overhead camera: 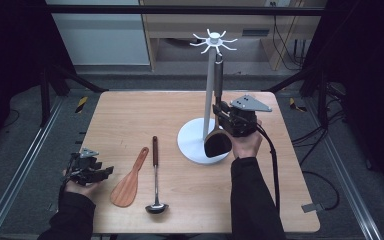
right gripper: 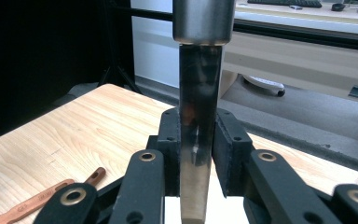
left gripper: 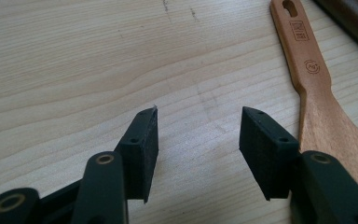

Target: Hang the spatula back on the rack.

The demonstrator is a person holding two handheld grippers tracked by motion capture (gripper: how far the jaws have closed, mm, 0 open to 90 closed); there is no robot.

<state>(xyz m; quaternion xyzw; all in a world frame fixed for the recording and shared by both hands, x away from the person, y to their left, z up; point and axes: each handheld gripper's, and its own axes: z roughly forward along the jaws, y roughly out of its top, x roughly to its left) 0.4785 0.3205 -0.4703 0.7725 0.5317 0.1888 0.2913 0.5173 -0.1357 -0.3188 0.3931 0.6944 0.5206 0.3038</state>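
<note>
A white utensil stand [overhead camera: 208, 95] with hooks on top rises from a round base on the wooden table [overhead camera: 130, 115]. A dark spatula [overhead camera: 217, 144] hangs beside its pole, head down over the base. My right gripper [overhead camera: 223, 114] is shut on its metal shaft [right gripper: 198, 116], just below the dark handle. A wooden spatula [overhead camera: 127, 182] and a steel ladle [overhead camera: 155, 170] lie flat near the table's front left. My left gripper [overhead camera: 104, 171] rests low at the front left edge, open and empty [left gripper: 198, 135], with the wooden spatula [left gripper: 317, 102] just to the right of its jaws.
Black frame rails run along both sides of the table. A cable trails from the right gripper over the table's right side. Bare wood lies between the stand and the left edge.
</note>
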